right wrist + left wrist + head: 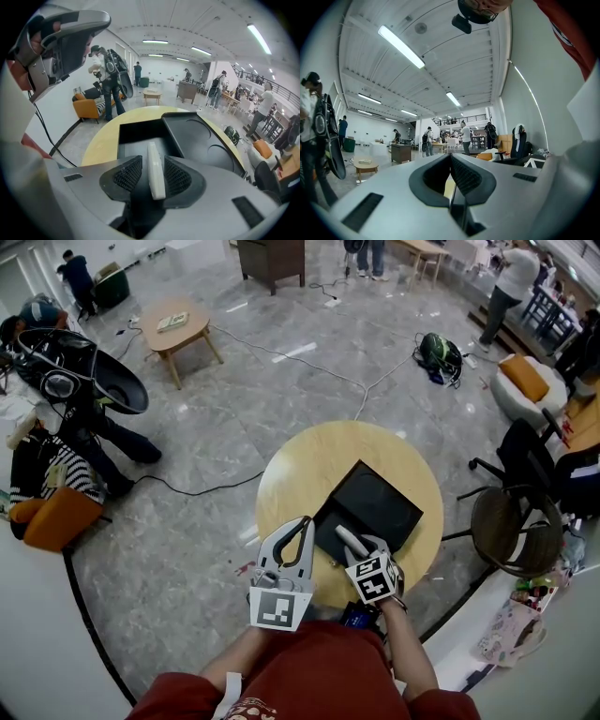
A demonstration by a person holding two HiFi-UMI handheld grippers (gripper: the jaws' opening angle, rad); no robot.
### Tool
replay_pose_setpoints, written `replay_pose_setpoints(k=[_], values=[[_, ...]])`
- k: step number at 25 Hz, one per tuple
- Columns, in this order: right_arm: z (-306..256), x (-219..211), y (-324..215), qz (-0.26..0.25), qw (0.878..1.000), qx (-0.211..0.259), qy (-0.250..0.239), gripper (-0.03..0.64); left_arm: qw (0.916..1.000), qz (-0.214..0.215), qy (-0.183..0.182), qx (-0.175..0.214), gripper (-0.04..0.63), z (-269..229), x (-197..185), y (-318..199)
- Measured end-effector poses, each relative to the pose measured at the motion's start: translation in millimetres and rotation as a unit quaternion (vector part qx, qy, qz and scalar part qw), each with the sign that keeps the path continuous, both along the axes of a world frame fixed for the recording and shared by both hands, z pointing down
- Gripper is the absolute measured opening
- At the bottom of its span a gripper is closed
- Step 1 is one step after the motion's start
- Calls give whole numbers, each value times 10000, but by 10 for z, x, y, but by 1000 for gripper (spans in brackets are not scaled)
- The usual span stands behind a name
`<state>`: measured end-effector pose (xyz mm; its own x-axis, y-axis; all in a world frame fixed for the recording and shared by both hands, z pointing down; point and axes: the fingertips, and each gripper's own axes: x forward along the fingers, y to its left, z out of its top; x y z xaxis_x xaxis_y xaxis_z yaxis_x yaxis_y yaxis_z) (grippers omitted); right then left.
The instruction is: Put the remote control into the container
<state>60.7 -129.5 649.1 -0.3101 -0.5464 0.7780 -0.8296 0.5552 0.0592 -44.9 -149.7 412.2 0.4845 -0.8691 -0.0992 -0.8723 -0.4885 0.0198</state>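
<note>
The left gripper (pixel 306 519) is hovering over the 7 o'clock edge of the round yellow table (pixel 300 465), clear of everything on it. In the left gripper view its jaws are meeting at the tips (pixel 450 154), pinched narrow with nothing between them, and they are pointing out across the room.

The black container (pixel 326 535) is sitting on the table from the middle toward 5 o'clock. The white remote control (pixel 349 542) is standing on its long edge over the container's open box (pixel 140 133), its far end pointing to 12 o'clock in the right gripper view.

The right gripper (pixel 361 554) is reaching in from the table's 5 o'clock side, and its jaws are standing wide. The remote control (pixel 154 173) is standing between the two ribbed pads (pixel 127 174). A gap is showing between it and the left pad, while it is lying close against the right one, so the pads are not clamping it.

The container's lid (pixel 206 140) is lying open at 3 o'clock of the box, its inner face turned up.
</note>
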Motion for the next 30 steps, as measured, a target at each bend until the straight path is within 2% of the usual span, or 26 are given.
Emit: replay_pose_setpoints(k=[6, 14, 17, 23, 26, 30], values=[[-346, -32, -38, 51, 9992, 351, -202, 141, 10000, 15, -28, 30, 15, -20, -3, -9], [-1163, -64, -130, 214, 9886, 1263, -792, 141, 10000, 8, 31, 7, 15, -26, 5, -33], [-1507, -18, -132, 311, 9768, 1832, -1067, 141, 10000, 18, 31, 14, 15, -31, 29, -29], [-2052, 55, -71, 416, 9424, 2884, -1642, 141, 10000, 55, 71, 23, 15, -42, 72, -33], [-2255, 49, -29, 402, 9307, 3147, -1820, 141, 9999, 78, 86, 26, 15, -79, 91, -38], [-2418, 62, 42, 458, 9216, 3324, -1951, 141, 9998, 85, 151, -53, 15, -118, 102, -4]])
